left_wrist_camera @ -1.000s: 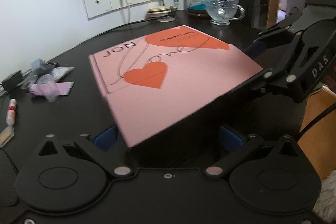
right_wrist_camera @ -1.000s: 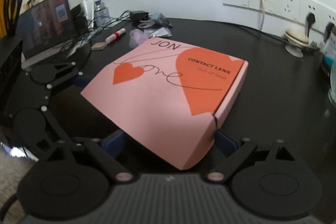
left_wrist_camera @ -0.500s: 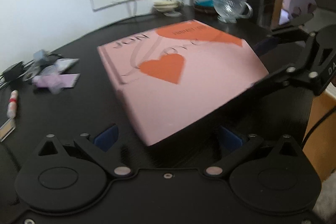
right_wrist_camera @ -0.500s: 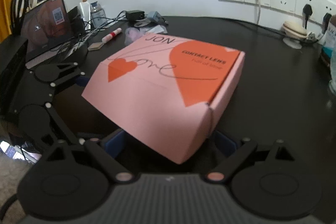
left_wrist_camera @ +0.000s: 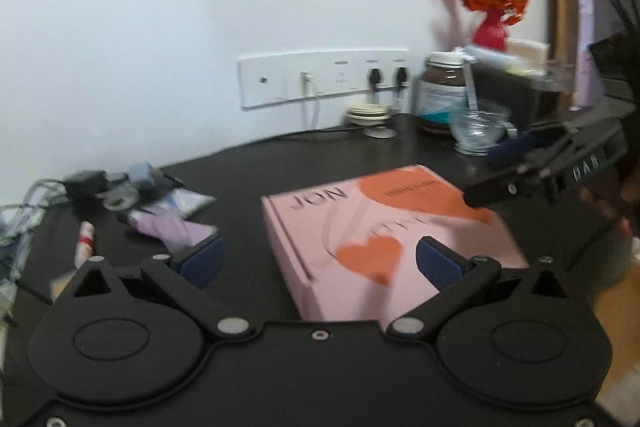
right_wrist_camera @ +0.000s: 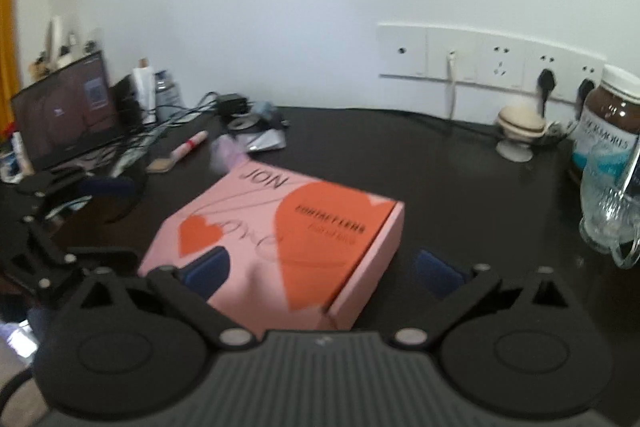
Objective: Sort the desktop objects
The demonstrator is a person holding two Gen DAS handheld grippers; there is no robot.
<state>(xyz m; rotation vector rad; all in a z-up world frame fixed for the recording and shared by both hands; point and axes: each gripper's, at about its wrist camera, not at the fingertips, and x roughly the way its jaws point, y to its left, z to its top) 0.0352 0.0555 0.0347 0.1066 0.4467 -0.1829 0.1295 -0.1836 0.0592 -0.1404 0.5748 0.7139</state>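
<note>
A flat pink box [left_wrist_camera: 384,235] with orange hearts and "JON" lettering lies on the black desk [left_wrist_camera: 280,167]. It also shows in the right wrist view [right_wrist_camera: 280,247]. My left gripper [left_wrist_camera: 320,261] is open and empty, raised above the box's near left corner. My right gripper [right_wrist_camera: 324,269] is open and empty, raised above the box's near right side. The right gripper also shows in the left wrist view [left_wrist_camera: 532,163], off to the right of the box.
Small packets [left_wrist_camera: 168,223], a red-white tube [left_wrist_camera: 85,239] and cables [left_wrist_camera: 84,183] lie left of the box. A brown jar [left_wrist_camera: 442,95], a glass cup [left_wrist_camera: 478,131] and red flowers [left_wrist_camera: 494,11] stand at the back right. A laptop [right_wrist_camera: 64,111] stands far left.
Both grippers have let go of the pink box and risen and pulled back. The box, held tilted above the desk before, now lies flat on it.
</note>
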